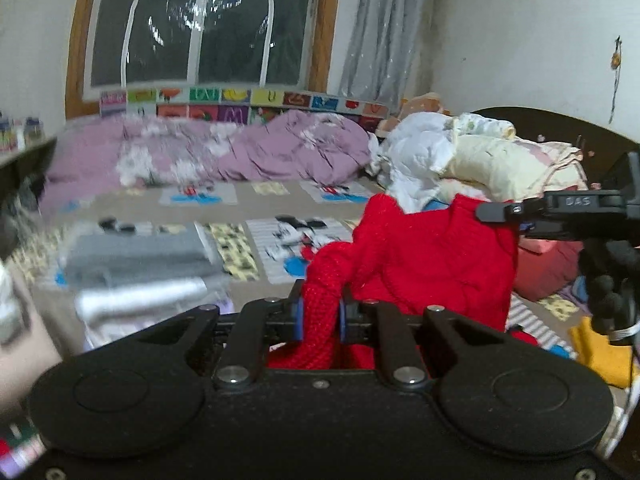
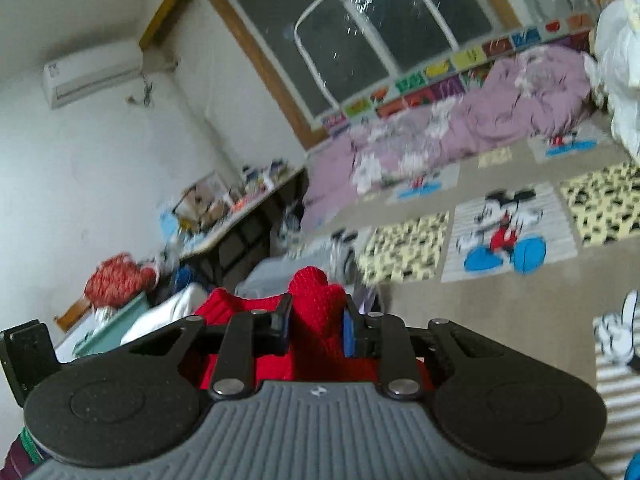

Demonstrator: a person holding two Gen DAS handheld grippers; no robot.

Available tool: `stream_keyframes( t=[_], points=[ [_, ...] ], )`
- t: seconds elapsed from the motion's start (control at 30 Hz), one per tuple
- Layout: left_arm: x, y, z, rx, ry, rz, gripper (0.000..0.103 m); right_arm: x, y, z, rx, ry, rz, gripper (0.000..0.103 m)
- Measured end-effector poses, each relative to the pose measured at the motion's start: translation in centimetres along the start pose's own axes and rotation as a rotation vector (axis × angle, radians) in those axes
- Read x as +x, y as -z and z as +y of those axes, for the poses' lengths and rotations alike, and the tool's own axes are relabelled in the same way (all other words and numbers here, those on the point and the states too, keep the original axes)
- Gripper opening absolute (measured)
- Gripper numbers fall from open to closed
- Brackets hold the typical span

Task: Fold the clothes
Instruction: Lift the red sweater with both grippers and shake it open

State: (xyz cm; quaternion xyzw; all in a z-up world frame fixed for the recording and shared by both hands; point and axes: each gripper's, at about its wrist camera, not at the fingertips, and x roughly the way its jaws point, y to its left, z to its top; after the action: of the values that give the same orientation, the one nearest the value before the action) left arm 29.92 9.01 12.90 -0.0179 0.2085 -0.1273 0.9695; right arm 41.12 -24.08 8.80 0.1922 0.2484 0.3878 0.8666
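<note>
Left gripper (image 1: 319, 314) pinched narrow on red knit sweater (image 1: 432, 256), cloth stretching toward two o'clock, right gripper (image 2: 316, 322) clamped narrow on another bunch

Cut off by the left wrist view's right edge: most of the right gripper (image 1: 486, 211), only its jaw end showing. Hidden behind the left gripper (image 1: 319, 316): the lower red sweater (image 1: 420, 256). Smeared by blur: the grey folded stack (image 1: 140, 258) (layers unreadable). Too small and blurred to name: clutter on the side table (image 2: 240, 196).
</note>
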Motion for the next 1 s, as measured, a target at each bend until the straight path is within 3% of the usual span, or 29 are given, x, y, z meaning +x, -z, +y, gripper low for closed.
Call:
stream_keyframes(
  t=[0.2, 0.37, 0.5, 0.73, 1.0],
  points=[
    [3.2, -2.9, 0.2, 0.084, -0.078, -0.051, 0.013, 1.3, -3.6, -0.2, -0.034, 0.044, -0.125, 0.024],
    [4.5, 0.0, 0.2, 0.084, -0.069, -0.025, 0.012, 2.8, -2.9, -1.5, -0.047, 0.085, -0.146, 0.024],
    [4.0, 5.4, -0.3, 0.103, -0.051, 0.035, 0.012, 2.7, 1.3, -2.7, -0.046, 0.096, -0.104, 0.024],
    [1.4, 13.2, -2.6, 0.148, -0.036, 0.121, 0.012, 0.0, 11.9, -3.6, 0.023, 0.110, -0.028, 0.023],
    [-1.2, 19.8, -4.5, 0.164, -0.026, 0.207, 0.012, -3.0, 20.9, -1.8, 0.086, 0.110, 0.035, 0.023]
  ],
)
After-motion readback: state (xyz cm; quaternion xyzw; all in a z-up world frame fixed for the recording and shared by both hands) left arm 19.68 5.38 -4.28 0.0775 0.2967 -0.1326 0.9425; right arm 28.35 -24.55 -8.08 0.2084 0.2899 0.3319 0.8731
